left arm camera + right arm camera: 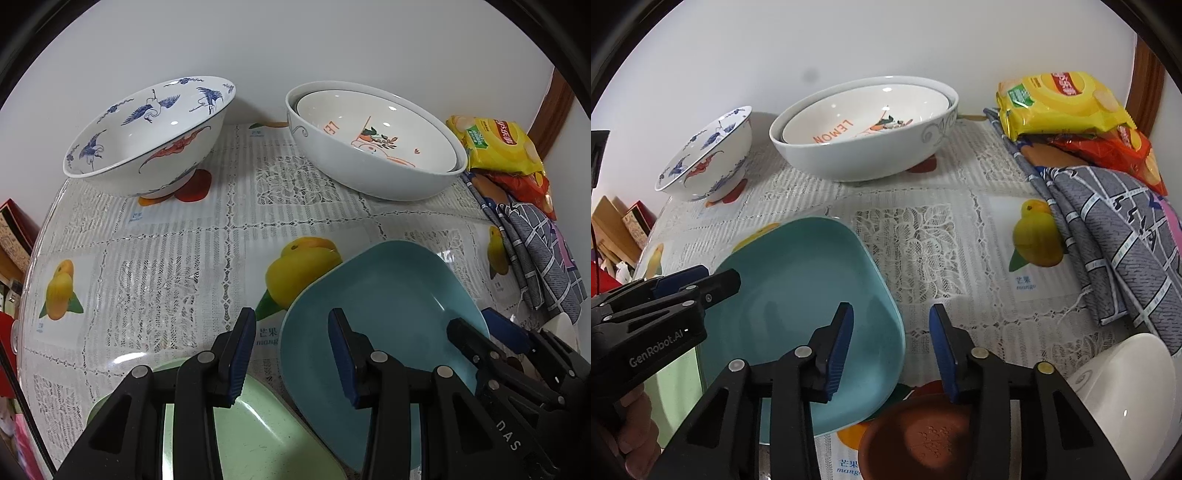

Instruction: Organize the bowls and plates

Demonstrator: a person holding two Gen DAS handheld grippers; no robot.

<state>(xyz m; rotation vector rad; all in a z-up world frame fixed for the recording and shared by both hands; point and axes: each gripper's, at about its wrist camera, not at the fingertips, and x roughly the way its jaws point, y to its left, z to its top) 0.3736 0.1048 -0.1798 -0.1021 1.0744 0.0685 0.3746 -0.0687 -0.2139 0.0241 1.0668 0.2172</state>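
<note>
A teal squarish plate (pixel 388 306) (pixel 798 295) lies on the table near me, its edge over a light green plate (pixel 258 428) (pixel 677 384). My left gripper (pixel 291 350) is open above the seam between the two plates; it also shows in the right wrist view (pixel 698 284). My right gripper (pixel 891 339) is open over the teal plate's right edge; it also shows in the left wrist view (pixel 476 332). At the back stand a blue-crane bowl (pixel 147 136) (pixel 705 162) and a large white bowl (pixel 369 170) (pixel 864 147) with a "LEMON" bowl (pixel 373 129) (pixel 864 114) nested inside.
A brown bowl (pixel 916 439) and a white bowl (pixel 1126 398) sit at the near right. A grey checked cloth (pixel 1108 229) and snack bags (pixel 1060 103) lie along the right side. Boxes (pixel 617 225) stand beyond the left table edge. A lace-and-mango tablecloth (pixel 916 243) covers the table.
</note>
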